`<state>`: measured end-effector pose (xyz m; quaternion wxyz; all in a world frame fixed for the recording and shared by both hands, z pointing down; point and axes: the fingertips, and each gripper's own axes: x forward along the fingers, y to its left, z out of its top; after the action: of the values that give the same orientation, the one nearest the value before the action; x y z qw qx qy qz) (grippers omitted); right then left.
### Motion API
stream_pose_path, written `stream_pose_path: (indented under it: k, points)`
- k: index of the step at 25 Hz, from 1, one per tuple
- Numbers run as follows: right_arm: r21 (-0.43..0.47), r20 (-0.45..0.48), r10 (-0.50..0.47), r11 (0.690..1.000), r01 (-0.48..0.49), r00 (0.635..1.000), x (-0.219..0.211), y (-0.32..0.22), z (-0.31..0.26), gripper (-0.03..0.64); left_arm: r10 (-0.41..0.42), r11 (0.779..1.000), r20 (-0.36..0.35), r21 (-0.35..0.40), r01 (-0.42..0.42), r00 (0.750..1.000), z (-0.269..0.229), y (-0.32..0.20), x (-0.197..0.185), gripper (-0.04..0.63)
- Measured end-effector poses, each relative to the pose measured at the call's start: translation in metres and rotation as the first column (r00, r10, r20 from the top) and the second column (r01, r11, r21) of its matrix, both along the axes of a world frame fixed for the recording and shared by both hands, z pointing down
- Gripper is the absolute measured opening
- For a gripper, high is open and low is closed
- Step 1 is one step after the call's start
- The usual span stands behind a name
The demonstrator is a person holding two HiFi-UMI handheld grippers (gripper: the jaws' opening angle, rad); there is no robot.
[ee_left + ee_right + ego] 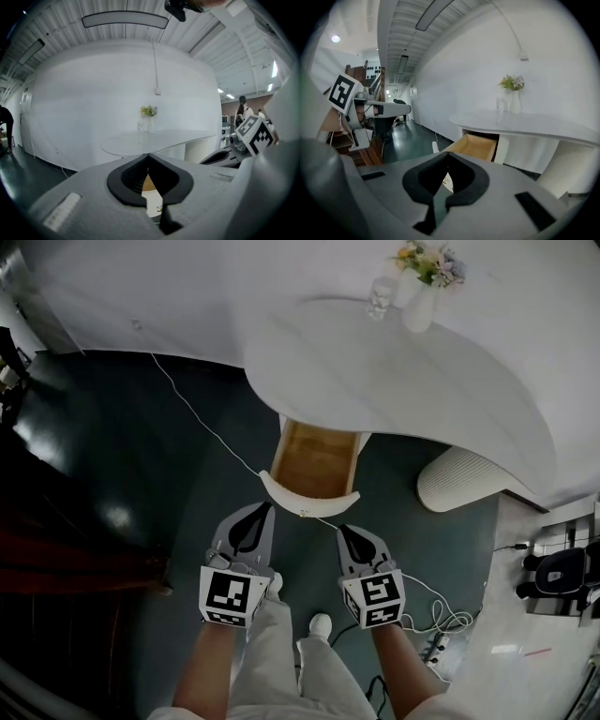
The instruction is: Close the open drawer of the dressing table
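Drawer pulled out under desk; rigid wooden box, likely light, sliding easily. Push curved white front squarely. Left tongs, right tongs both closed, empty.

The left forearm and right forearm reach forward and down side by side, holding the left gripper and right gripper near each other but apart, each with its jaws pressed together on nothing.
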<state>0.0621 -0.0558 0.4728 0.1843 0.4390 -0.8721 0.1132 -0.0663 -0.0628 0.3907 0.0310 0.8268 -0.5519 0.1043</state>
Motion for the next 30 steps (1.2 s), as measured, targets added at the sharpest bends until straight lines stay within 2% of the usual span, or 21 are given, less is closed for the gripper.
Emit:
stream_pose_path:
  k: [7, 16, 20, 26, 30]
  points:
    - [-0.135, 0.032, 0.126, 0.983, -0.121, 0.991, -0.007, -0.027, 0.055, -0.005, -0.023, 0.997, -0.038, -0.08, 0.02, 0.999, 0.046, -0.036, -0.02, 0.017]
    - [-0.28, 0.062, 0.262, 0.931, -0.236, 0.963, -0.035, -0.048, 0.125, -0.005, 0.009, 0.992, -0.059, -0.128, -0.017, 0.998, 0.096, -0.071, -0.035, 0.017]
    - [-0.316, 0.047, 0.309, 0.907, -0.279, 0.95, -0.043, -0.058, 0.15, -0.005, 0.031, 0.992, -0.045, -0.123, -0.037, 0.998, 0.108, -0.084, -0.044, 0.017]
    - [-0.36, -0.002, 0.376, 0.864, -0.352, 0.927, -0.044, -0.065, 0.188, -0.005, 0.037, 0.992, -0.064, -0.118, -0.044, 0.997, 0.12, -0.1, -0.065, 0.017]
    - [-0.357, 0.01, 0.423, 0.848, -0.391, 0.906, -0.045, -0.071, 0.194, -0.005, 0.046, 0.991, -0.065, -0.122, -0.053, 0.997, 0.126, -0.11, -0.072, 0.017]
